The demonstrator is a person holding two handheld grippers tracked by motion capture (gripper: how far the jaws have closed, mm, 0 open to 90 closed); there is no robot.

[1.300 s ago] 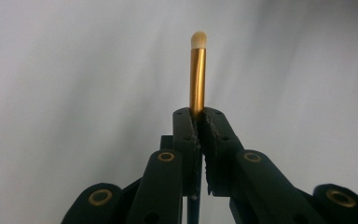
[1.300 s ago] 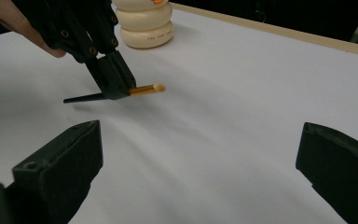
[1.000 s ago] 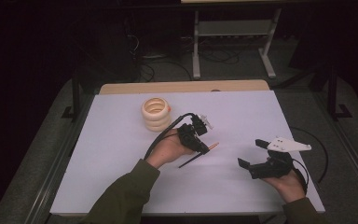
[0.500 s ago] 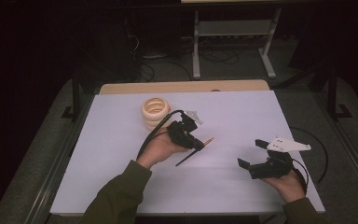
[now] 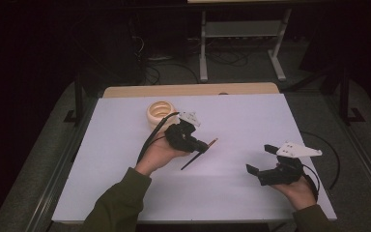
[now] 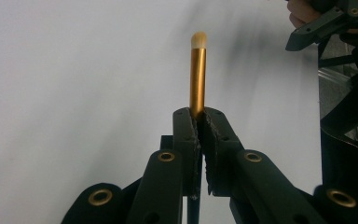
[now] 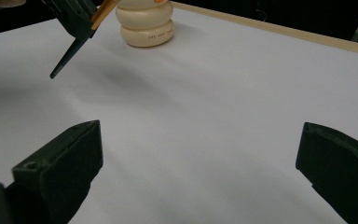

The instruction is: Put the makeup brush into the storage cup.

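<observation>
- White table top point(image 5: 125, 193): bare surface, with a tan wooden strip point(image 5: 188, 90) along its far edge.
- Grey carpeted floor point(image 5: 348, 145) surrounds the table.
- Metal stand legs point(image 5: 203, 58) on the floor beyond the table, with a tangle of dark cables point(image 5: 159, 67) beside them.
- Background dark; nothing further legible.

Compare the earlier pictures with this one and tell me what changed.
The left hand-held gripper, shut on the makeup brush, moved left in the high view and slightly toward the far edge, nearer the cream ringed holder. The grip on the brush stayed the same. The right hand-held gripper kept its place with jaws open and nothing between them, and the holder did not move on the white table.
</observation>
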